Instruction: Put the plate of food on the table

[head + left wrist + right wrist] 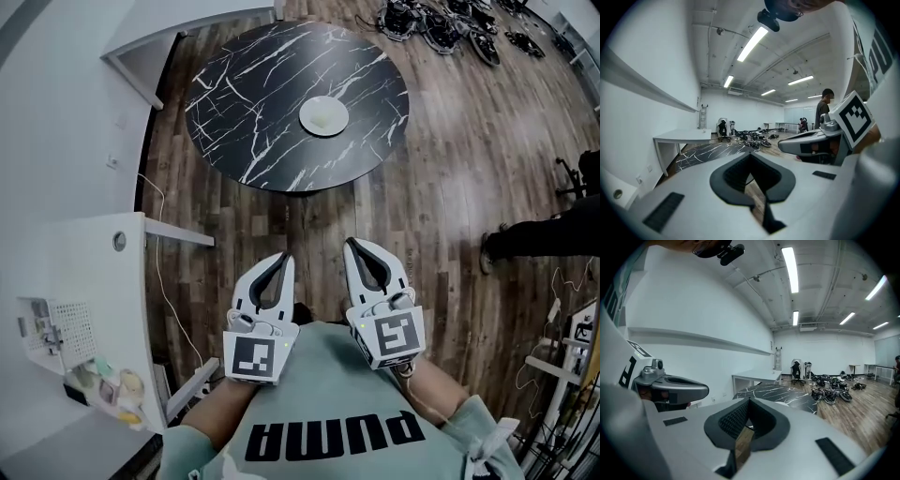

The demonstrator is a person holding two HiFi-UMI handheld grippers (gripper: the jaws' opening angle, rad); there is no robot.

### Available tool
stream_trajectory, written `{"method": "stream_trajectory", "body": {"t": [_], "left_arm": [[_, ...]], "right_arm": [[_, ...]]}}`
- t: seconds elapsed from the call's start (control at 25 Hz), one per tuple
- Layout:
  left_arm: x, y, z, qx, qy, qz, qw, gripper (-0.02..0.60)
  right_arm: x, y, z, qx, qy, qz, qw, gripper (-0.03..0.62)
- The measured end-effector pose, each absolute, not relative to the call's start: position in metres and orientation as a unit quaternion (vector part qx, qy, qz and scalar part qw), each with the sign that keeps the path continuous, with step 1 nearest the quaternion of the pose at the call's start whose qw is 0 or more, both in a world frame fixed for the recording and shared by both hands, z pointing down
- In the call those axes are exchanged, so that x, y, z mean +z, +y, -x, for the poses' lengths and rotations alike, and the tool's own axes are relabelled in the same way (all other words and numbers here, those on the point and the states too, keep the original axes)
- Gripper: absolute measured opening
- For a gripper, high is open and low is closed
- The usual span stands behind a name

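A round black marble table (253, 103) stands ahead on the wood floor. On it, right of centre, rests a white plate (323, 116) with pale food. My left gripper (284, 258) and right gripper (350, 244) are side by side close to my chest, well short of the table. Both are shut with nothing between the jaws. The left gripper view shows its closed tips (751, 157) pointing toward the table (712, 152), and the right gripper view shows its closed tips (749, 401) with the table (783, 394) beyond. The plate is hidden in both gripper views.
A white desk (94, 272) with a wire rack of small items (56, 337) is at my left. Another white table (150, 47) stands beyond it. A heap of black gear (441, 23) lies on the far floor. A person's leg (534, 234) is at the right.
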State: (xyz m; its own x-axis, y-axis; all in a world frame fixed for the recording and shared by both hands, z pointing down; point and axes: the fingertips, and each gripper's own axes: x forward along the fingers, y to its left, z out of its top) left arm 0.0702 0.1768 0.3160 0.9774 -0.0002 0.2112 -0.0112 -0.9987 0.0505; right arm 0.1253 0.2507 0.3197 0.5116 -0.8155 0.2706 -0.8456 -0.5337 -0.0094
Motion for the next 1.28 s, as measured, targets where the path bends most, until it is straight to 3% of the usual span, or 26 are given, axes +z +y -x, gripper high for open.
{"method": "stream_trajectory", "body": {"t": [0.56,1.28], "left_arm": [[0.328,0.309,-0.057,0.138,-0.102,-0.985,0.016,0.006],[0.329,0.296,-0.037,0.121,-0.095,-0.988,0.022,0.006]], "right_arm": [[0.321,0.368,-0.129,0.098,-0.568,-0.815,0.059,0.008],[0.325,0.374,-0.100,0.109,-0.539,-0.832,0.075,0.006]]}}
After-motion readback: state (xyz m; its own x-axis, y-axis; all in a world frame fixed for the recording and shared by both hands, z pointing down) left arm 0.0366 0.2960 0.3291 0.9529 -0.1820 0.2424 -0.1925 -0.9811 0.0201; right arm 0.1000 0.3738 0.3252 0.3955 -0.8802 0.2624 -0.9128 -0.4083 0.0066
